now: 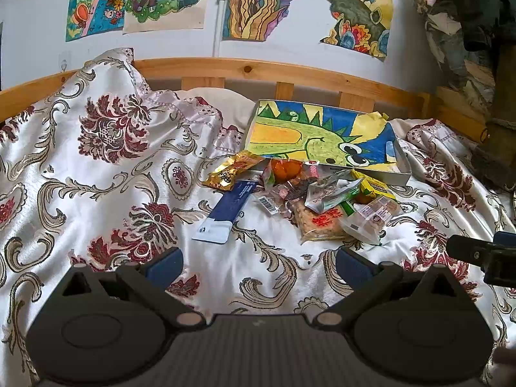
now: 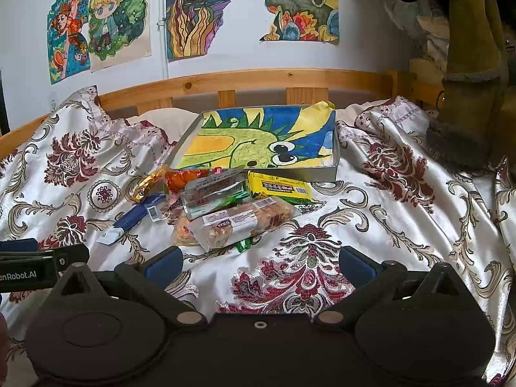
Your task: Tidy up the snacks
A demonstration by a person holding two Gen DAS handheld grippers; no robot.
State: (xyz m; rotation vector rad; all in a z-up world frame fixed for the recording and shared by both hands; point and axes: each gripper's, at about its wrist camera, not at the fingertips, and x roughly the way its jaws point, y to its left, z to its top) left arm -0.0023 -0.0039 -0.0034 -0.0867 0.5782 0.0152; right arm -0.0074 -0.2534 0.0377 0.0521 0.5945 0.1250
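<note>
A heap of snack packets (image 1: 309,193) (image 2: 225,206) lies on the floral bedspread just in front of a shallow grey box (image 1: 403,174) (image 2: 335,164) lined with a dinosaur drawing. The heap holds a gold packet (image 1: 230,171), a blue-and-white sachet (image 1: 225,213) (image 2: 129,222), a yellow packet (image 2: 279,188), a clear-wrapped nut bar (image 2: 245,222) and orange sweets (image 1: 285,167). My left gripper (image 1: 258,264) is open, low over the bedspread short of the heap. My right gripper (image 2: 259,262) is open too, just in front of the nut bar. Neither holds anything.
A wooden bed rail (image 1: 258,67) (image 2: 258,79) runs behind the box, with drawings taped to the wall above. Bunched bedspread rises at the left (image 1: 106,122). Clothing hangs at the right (image 2: 467,80). The right gripper's body (image 1: 483,254) shows at the left view's right edge.
</note>
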